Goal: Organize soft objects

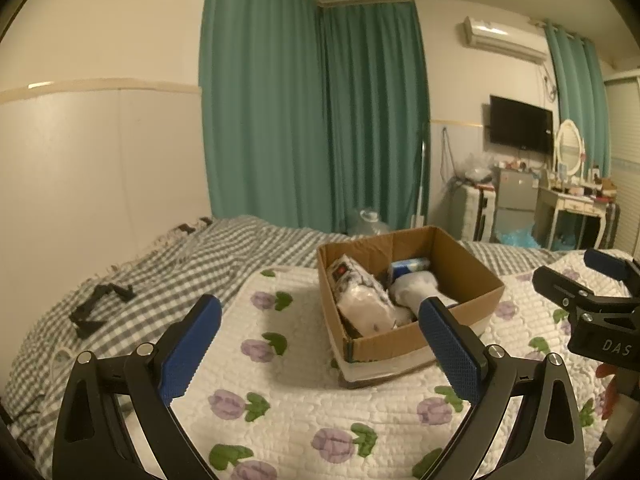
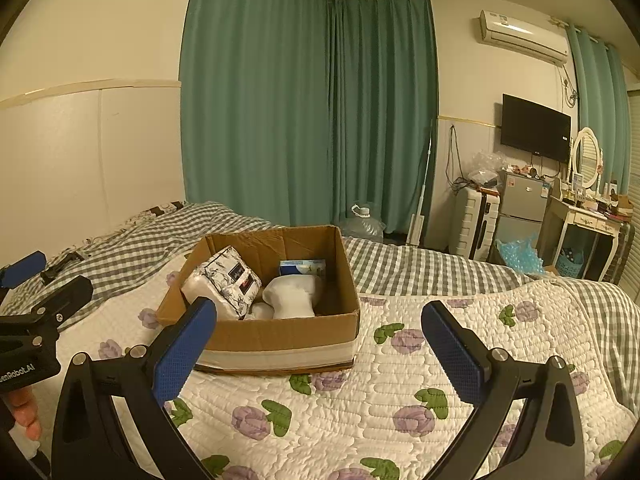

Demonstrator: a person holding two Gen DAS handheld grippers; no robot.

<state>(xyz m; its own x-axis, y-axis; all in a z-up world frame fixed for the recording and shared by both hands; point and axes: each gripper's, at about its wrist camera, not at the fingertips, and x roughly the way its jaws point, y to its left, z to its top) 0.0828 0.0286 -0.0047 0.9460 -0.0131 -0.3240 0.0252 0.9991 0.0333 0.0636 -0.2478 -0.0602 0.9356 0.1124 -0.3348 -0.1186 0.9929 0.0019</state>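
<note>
Hovering above the flowered quilt (image 1: 304, 408) on the bed, the left tool (image 1: 320, 344) has its blue pads spread wide and grips nothing. Just ahead of it, slightly toward its right finger, sits the cardboard box (image 1: 460, 268), whose near corner lies close to that finger's tip. The right tool (image 2: 318, 348) is likewise released and empty, with the same box (image 2: 280, 336) just ahead of its left finger.

Inside the box lie the soft things: a patterned packet (image 2: 228, 280) leaning against the wall on the left tool's side, a white plush piece (image 2: 294, 294) in the middle, and a blue-and-white pack (image 2: 302, 268) behind it near the far wall. In the left view the packet (image 1: 358, 288) and the plush piece (image 1: 412, 284) show between the two fingers.

Each tool appears at the edge of the other's view, so they float side by side without touching. Farther off to the left tool's left, a small black object (image 1: 100, 308) lies on the checked bedspread (image 1: 160, 264). Green curtains (image 2: 308, 112) hang beyond the bed.
</note>
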